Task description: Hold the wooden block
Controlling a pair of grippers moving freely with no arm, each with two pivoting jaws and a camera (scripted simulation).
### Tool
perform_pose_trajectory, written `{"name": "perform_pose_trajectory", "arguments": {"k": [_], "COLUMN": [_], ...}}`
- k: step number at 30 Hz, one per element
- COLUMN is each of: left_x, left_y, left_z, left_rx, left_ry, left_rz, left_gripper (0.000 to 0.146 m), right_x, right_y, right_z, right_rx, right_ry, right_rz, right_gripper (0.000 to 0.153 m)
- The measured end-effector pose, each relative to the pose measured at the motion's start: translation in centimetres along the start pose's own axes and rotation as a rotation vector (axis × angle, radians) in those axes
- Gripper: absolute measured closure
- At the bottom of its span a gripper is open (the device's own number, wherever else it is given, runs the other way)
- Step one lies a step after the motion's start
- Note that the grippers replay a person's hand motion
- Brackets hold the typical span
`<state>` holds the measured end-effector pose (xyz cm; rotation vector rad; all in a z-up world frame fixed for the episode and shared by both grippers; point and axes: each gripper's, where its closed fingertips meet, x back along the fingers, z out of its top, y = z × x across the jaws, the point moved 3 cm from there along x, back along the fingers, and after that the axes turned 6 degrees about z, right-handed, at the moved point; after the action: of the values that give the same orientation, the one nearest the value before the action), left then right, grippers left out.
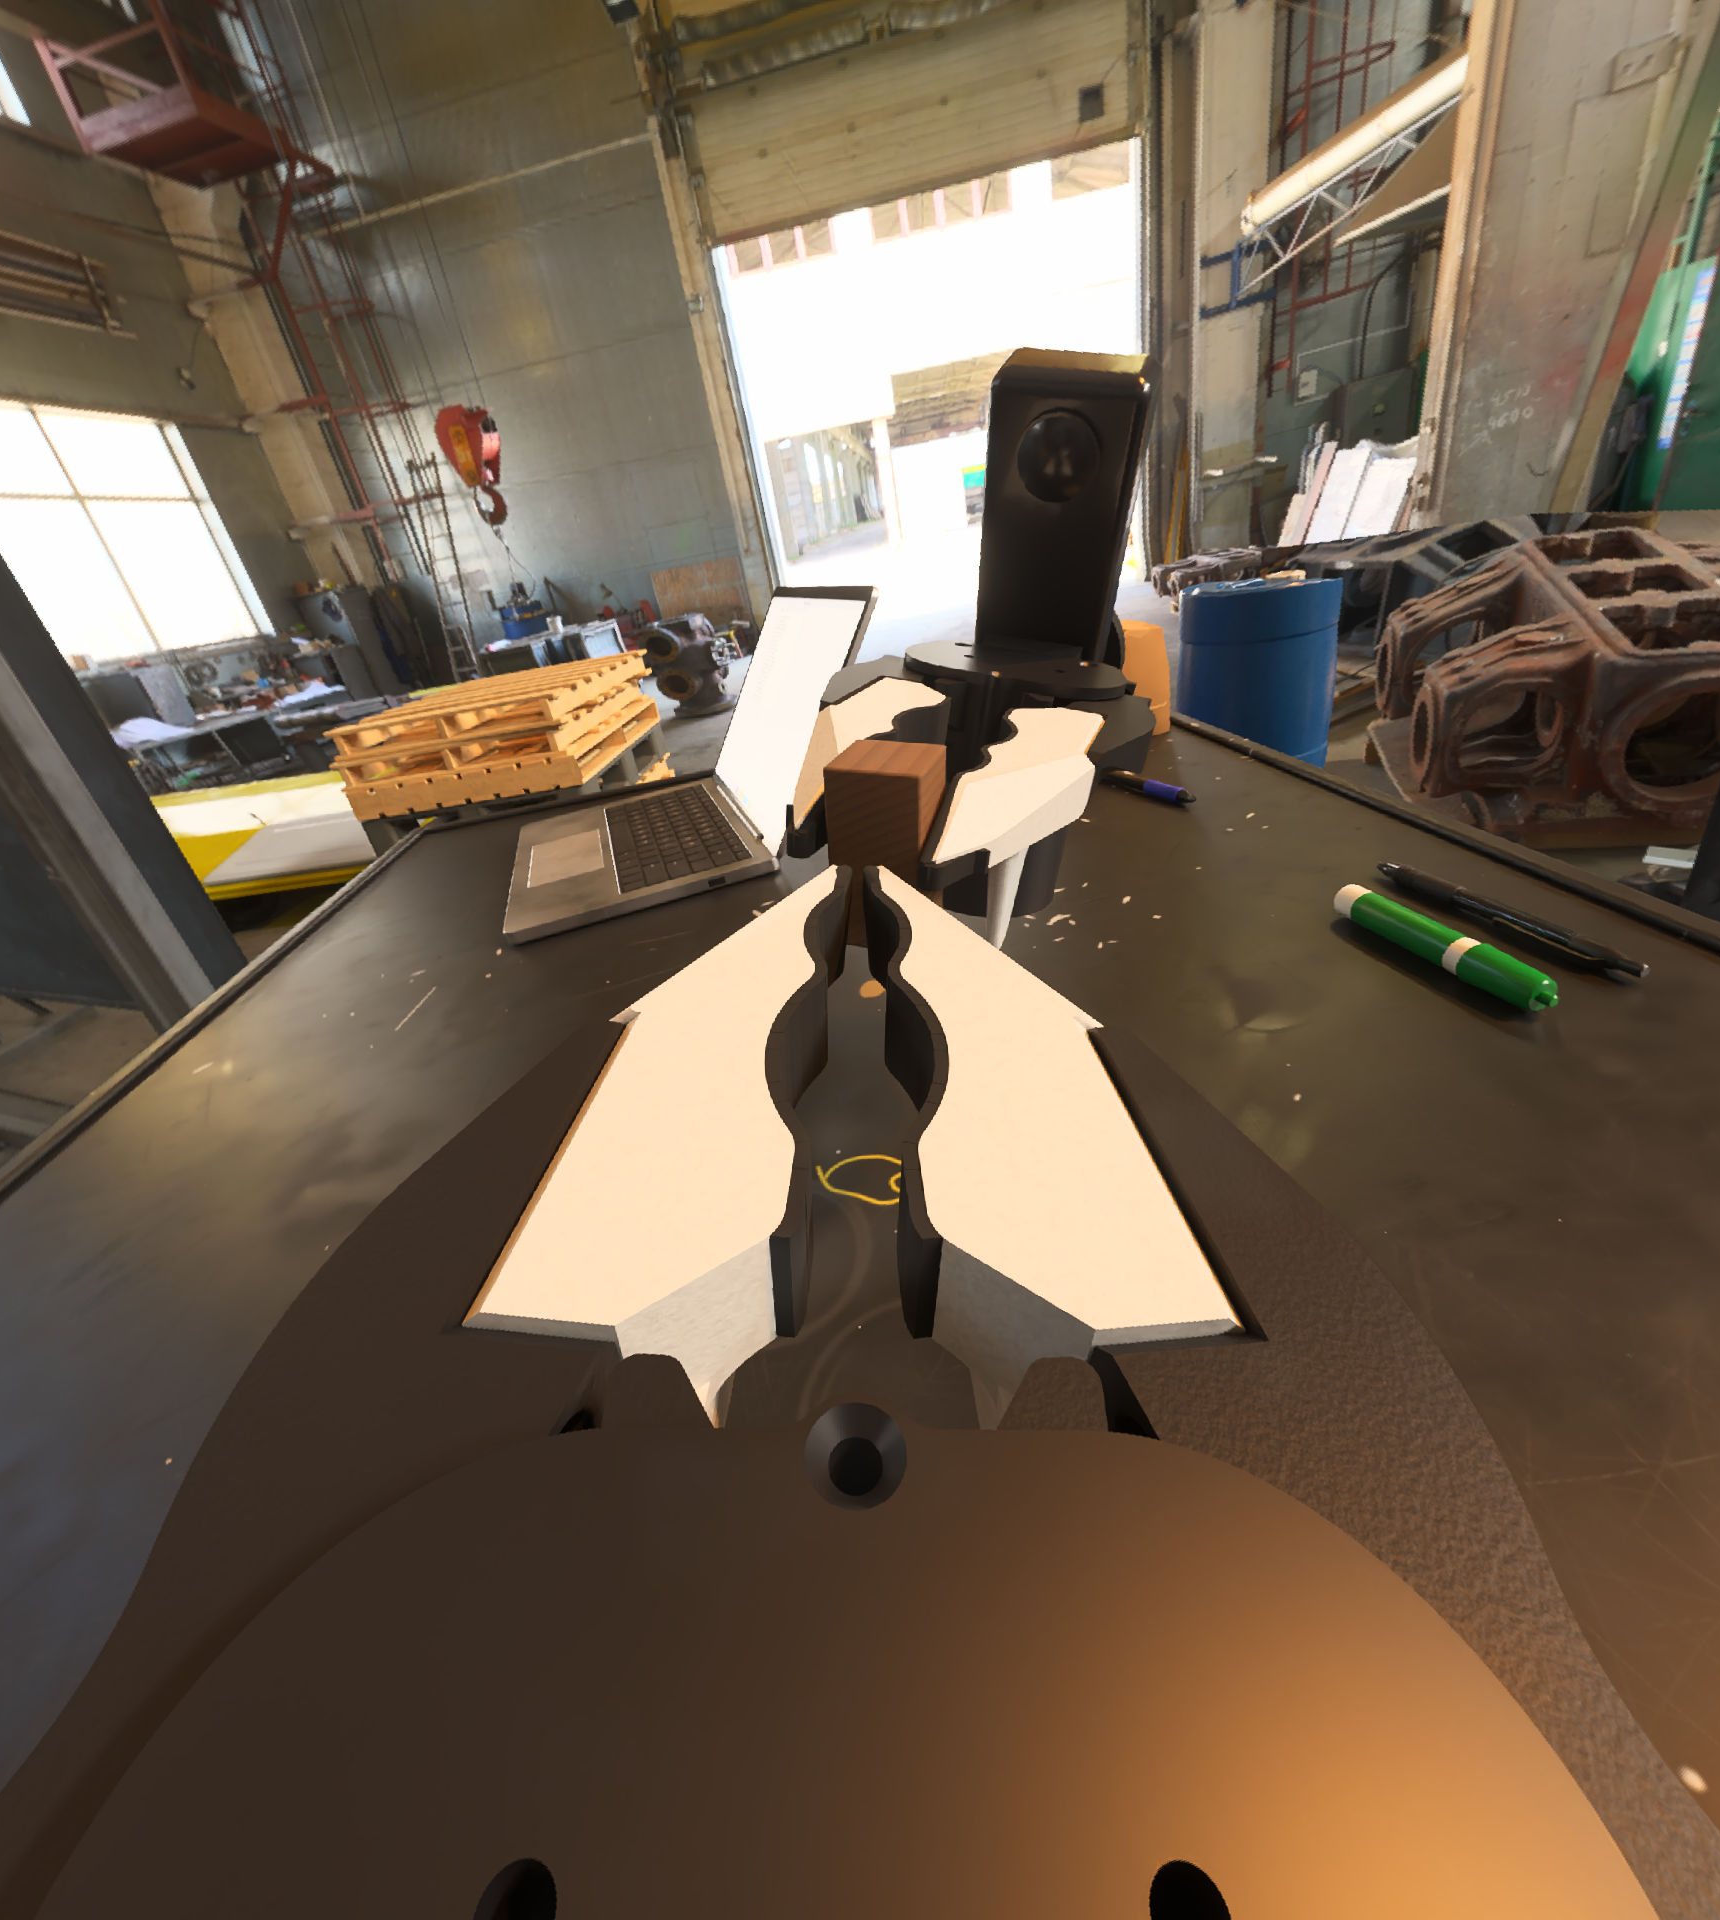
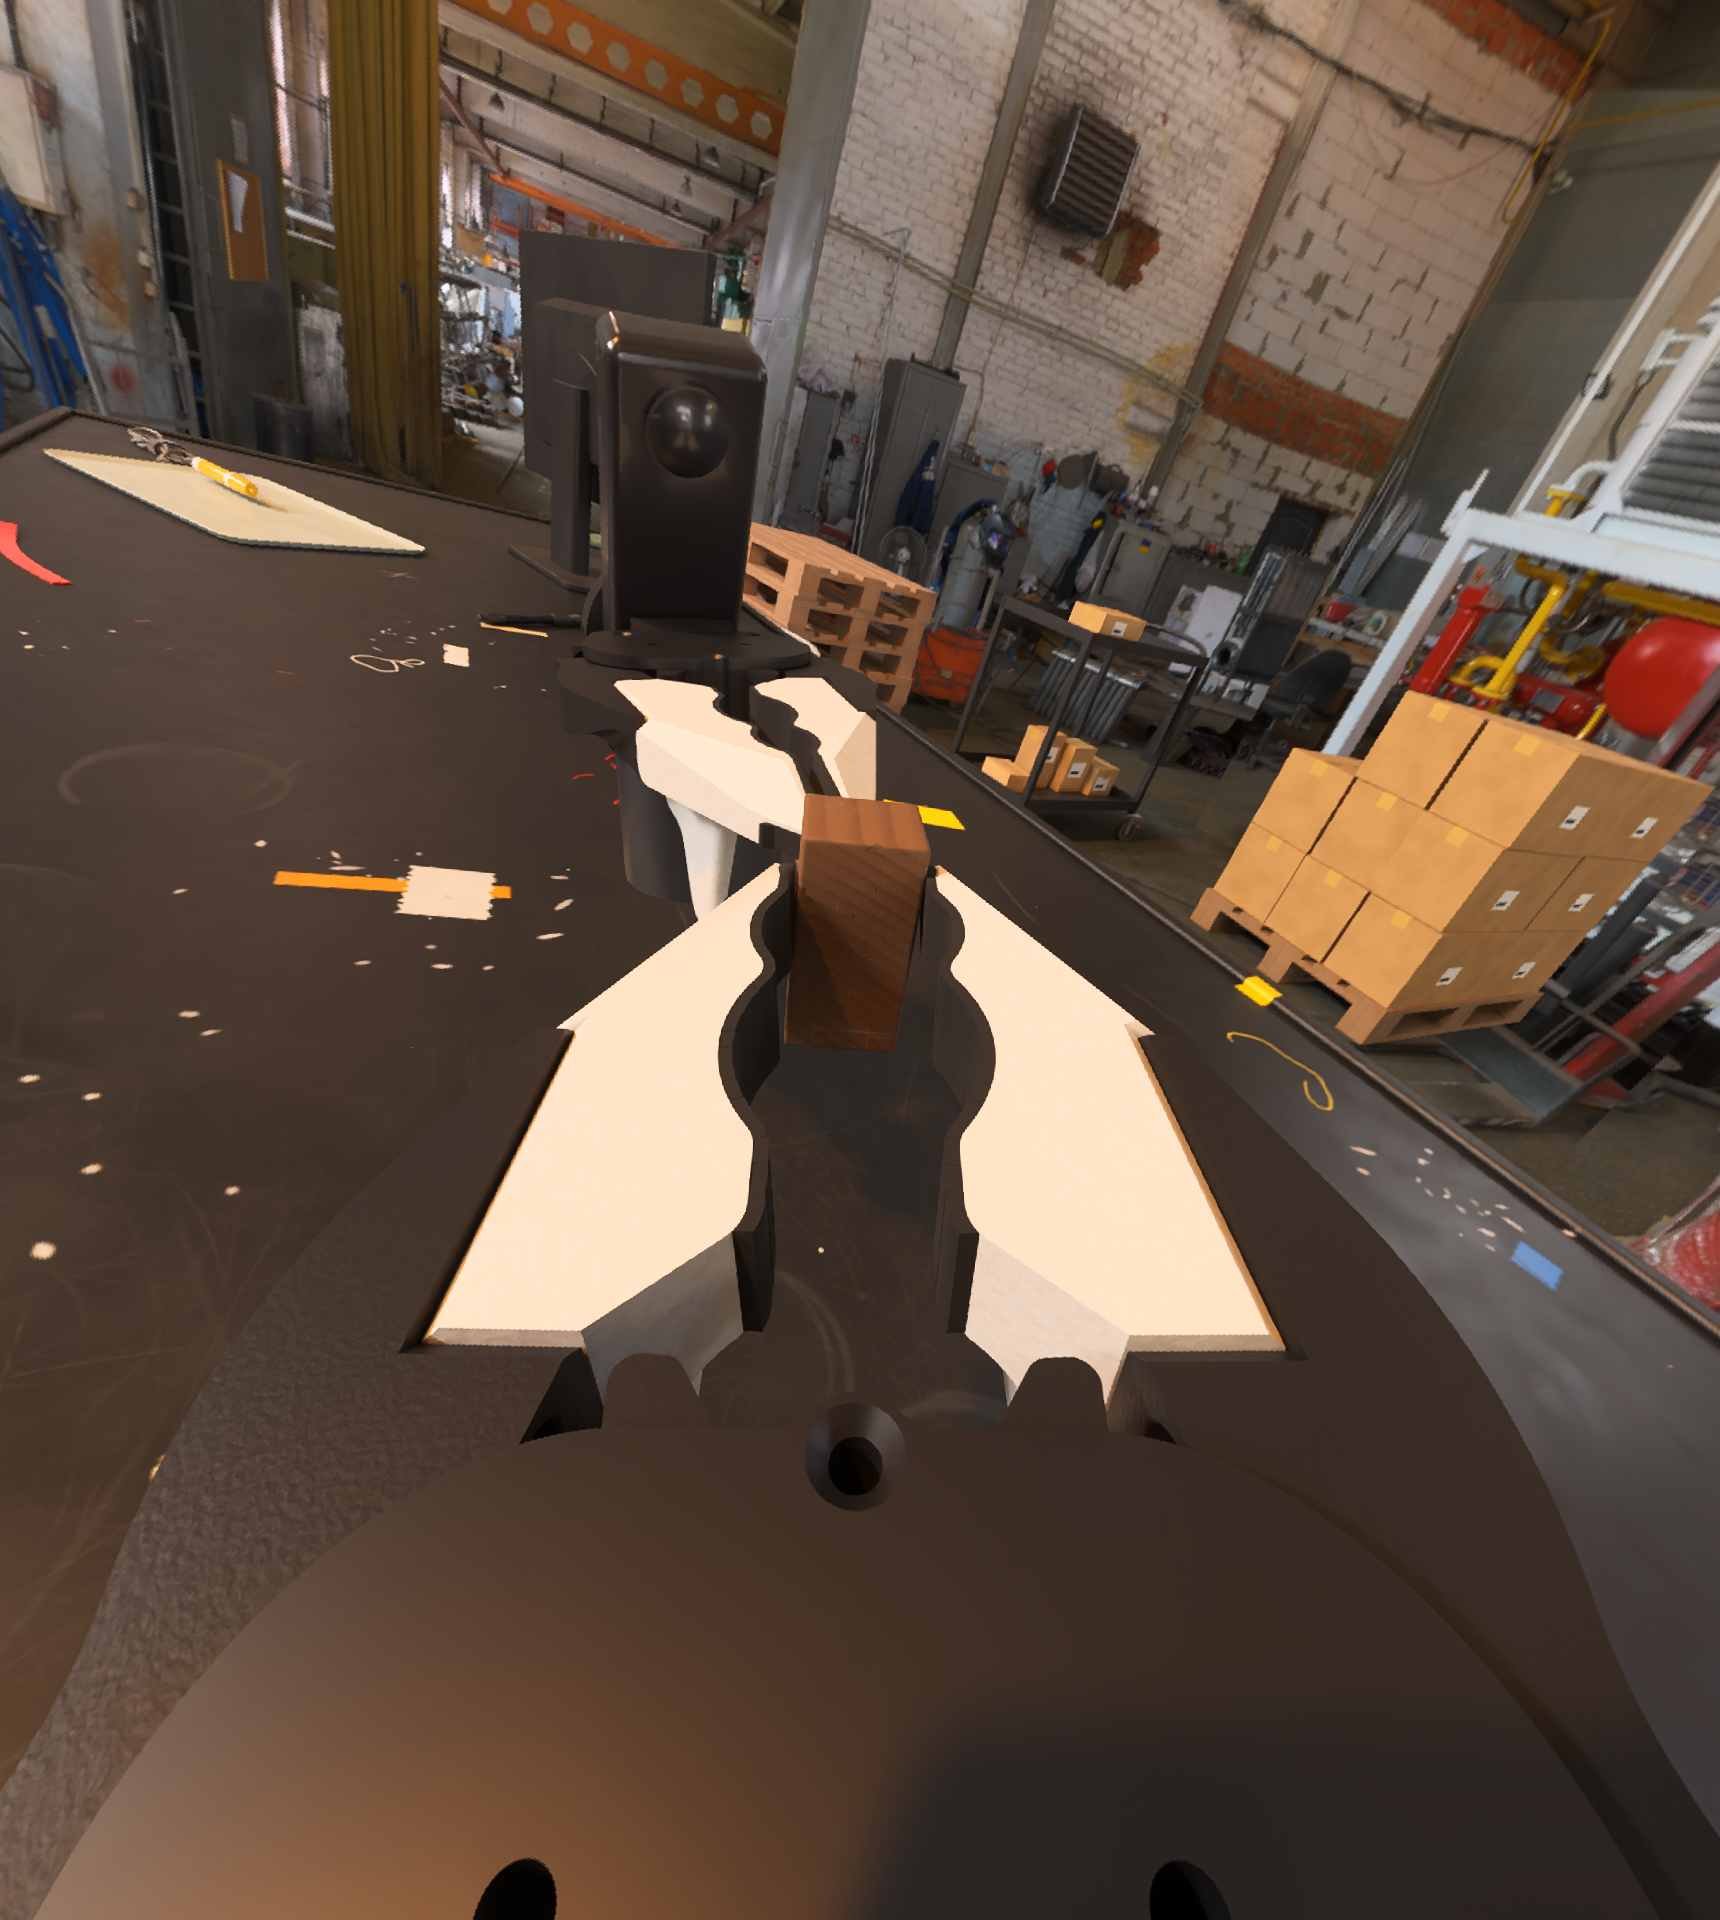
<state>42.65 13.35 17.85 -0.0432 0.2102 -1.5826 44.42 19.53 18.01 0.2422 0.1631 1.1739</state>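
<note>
Both grippers hold the wooden block (image 2: 861, 914) above the dark counter (image 2: 160, 935): right gripper (image 2: 858, 891) fingers clamp it, left gripper (image 1: 856, 881) fingers pinch its lower edge.

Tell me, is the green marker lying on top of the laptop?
No, the green marker lies on the dark table beside a black pen, far to the right of the open laptop.

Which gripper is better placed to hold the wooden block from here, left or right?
Right. The right gripper has its jaws on either side of the wooden block, pressed against it. The left gripper has its jaws almost together, too narrow for the block, with the tips just short of it.
</note>
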Motion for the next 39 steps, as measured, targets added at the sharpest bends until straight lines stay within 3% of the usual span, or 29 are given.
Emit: {"name": "perform_pose_trajectory", "arguments": {"k": [8, 14, 19, 39], "left_x": [-0.1, -0.1, -0.1, -0.3], "left_y": [0.4, 0.9, 0.8, 1.7], "left_z": [0.3, 0.3, 0.4, 0.9], "left_rx": [-0.087, -0.140, -0.074, -0.104], "left_ry": [-0.001, -0.005, 0.001, -0.017], "left_rz": [0.022, 0.025, -0.004, -0.008], "left_gripper": [0.127, 0.132, 0.128, 0.131], "right_x": [0.0, 0.1, 0.2, 0.7], "right_y": [-0.4, -0.8, -1.1, -1.9], "right_z": [0.1, 0.4, 0.6, 1.2], "right_rx": [0.200, 0.390, 0.449, 0.630], "right_ry": [-0.042, -0.058, -0.043, -0.046], "right_rz": [-0.073, -0.139, -0.166, -0.205], "right_gripper": [0.129, 0.129, 0.129, 0.129]}}
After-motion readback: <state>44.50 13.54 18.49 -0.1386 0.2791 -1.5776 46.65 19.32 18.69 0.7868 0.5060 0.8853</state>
